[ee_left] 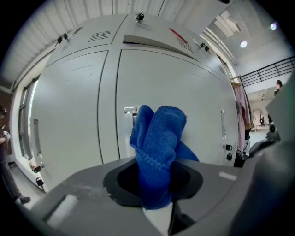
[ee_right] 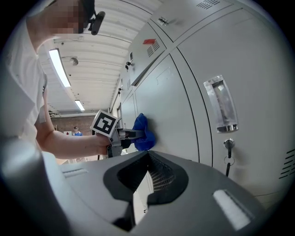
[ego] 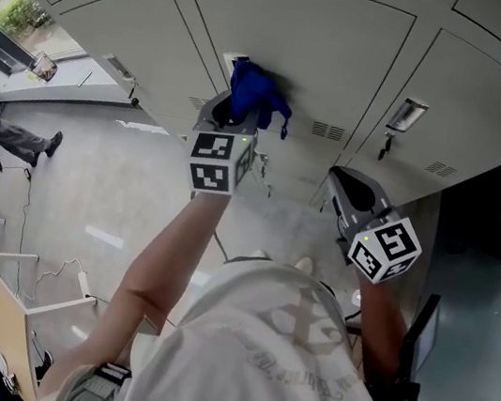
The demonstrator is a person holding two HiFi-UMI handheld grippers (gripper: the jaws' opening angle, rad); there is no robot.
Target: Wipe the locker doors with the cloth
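Head view: left hand-held gripper [ego: 235, 111] clenched on a bunched blue cloth [ego: 258, 96], the cloth set against a grey locker door [ego: 298, 31] at its latch-side edge. The right hand-held gripper [ego: 346, 187] is well apart, near the neighbouring door's latch handle [ego: 406, 114]. Left gripper view: jaws closed on the cloth [ee_left: 159, 147], whose folds stand up in front of the door [ee_left: 189, 92], beside the latch plate [ee_left: 130, 110]. Right gripper view: right hand-held gripper [ee_right: 146, 182] has its jaws together with nothing between them, close by a latch handle [ee_right: 221, 103] and key lock [ee_right: 228, 145]; the cloth [ee_right: 143, 133] touches the door further along.
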